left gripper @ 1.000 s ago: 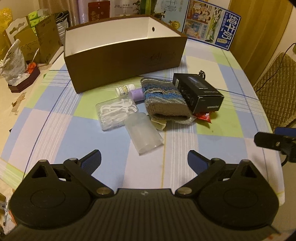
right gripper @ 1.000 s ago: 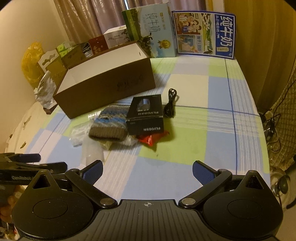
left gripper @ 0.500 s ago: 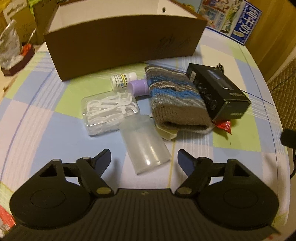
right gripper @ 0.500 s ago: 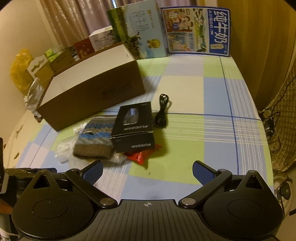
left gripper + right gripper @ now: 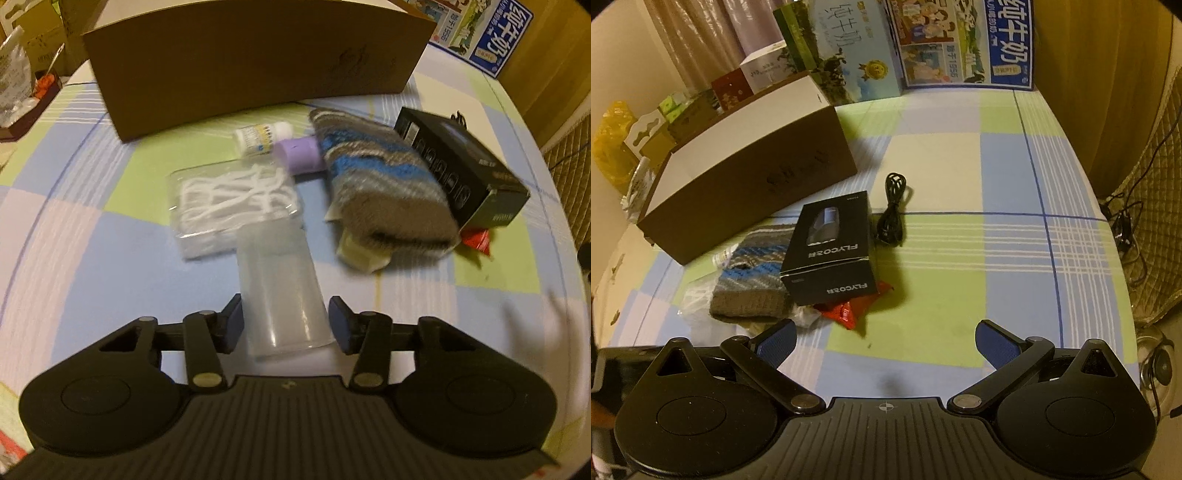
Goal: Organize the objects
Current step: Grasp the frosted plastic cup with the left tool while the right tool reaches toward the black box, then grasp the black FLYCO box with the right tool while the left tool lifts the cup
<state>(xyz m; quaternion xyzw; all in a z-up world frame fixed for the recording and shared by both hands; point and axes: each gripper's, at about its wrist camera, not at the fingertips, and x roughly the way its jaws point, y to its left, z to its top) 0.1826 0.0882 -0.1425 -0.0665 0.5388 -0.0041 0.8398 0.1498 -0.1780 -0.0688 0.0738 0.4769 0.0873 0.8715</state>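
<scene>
Here the clear plastic cup (image 5: 281,291) lies on its side near the table's (image 5: 960,258) front edge, between the left gripper's (image 5: 286,320) spread fingers, untouched. The right gripper (image 5: 884,338) hangs wide open beside the black box (image 5: 829,247).

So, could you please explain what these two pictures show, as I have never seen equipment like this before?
There is no robot here: a person holds a two-finger gripper in each hand, and each gripper carries a wide-angle camera looking forward along its fingers. The black shape at the bottom of each picture is the gripper itself.

In the left view, the left gripper has its fingers either side of a clear plastic cup lying on its side; I cannot tell whether they are already touching it. In the right view, the right gripper is wide open and holds nothing.

On the checked tablecloth lie a brown box, a knitted pouch, a black carton, a black cable, a red wrapper, a case of floss picks and two small bottles.
</scene>
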